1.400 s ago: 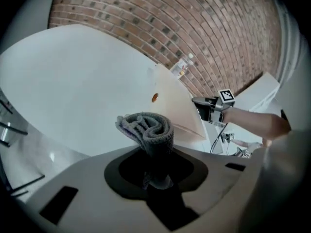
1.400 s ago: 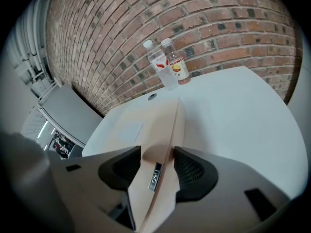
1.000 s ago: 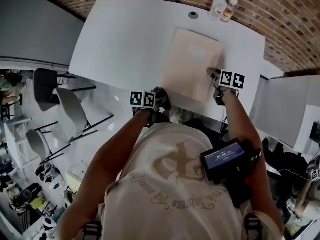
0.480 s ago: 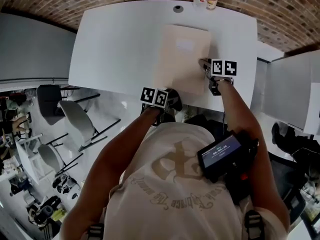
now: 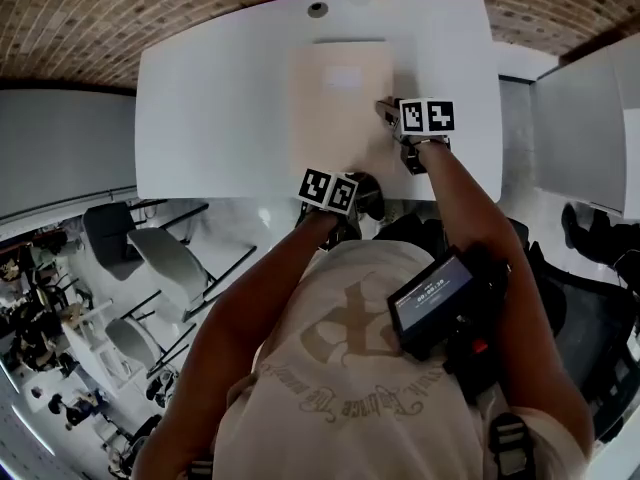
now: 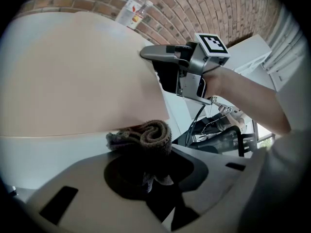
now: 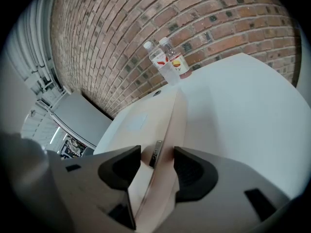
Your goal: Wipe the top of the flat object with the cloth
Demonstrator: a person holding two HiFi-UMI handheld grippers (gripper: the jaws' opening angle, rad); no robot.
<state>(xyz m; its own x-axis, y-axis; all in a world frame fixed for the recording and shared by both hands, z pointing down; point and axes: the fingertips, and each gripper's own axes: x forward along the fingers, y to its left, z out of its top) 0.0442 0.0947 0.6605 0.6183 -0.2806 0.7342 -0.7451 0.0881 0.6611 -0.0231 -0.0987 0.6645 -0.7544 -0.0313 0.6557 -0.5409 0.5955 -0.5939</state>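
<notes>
**Cloth clamped in your left tool, right tool on the box edge**

Your left tool is closed on a bunched grey-brown cloth, which bulges out above its jaws. Just ahead of that tool lies the near edge of the flat beige box. Whether the cloth touches it cannot be told.

Your right tool sits at the box's right edge. Its jaws stand either side of that edge and look to be gripping it. The box lies flat on the white table, which is bare to the left of your left tool.

Far ahead of both tools, two clear bottles stand together at the table's back edge, against the brick wall. A round grommet is set into the table beside them. Nothing lies on the box top between the tools and the bottles.

The bottle labels show red and yellow, but no print is readable. A pale rectangular label on the box top shows no legible writing. The digits on your chest device are too small to read.

The head view hides the cloth, and only the left gripper view shows it. Only the right gripper view shows a small dark strip on the box edge between the jaws.
</notes>
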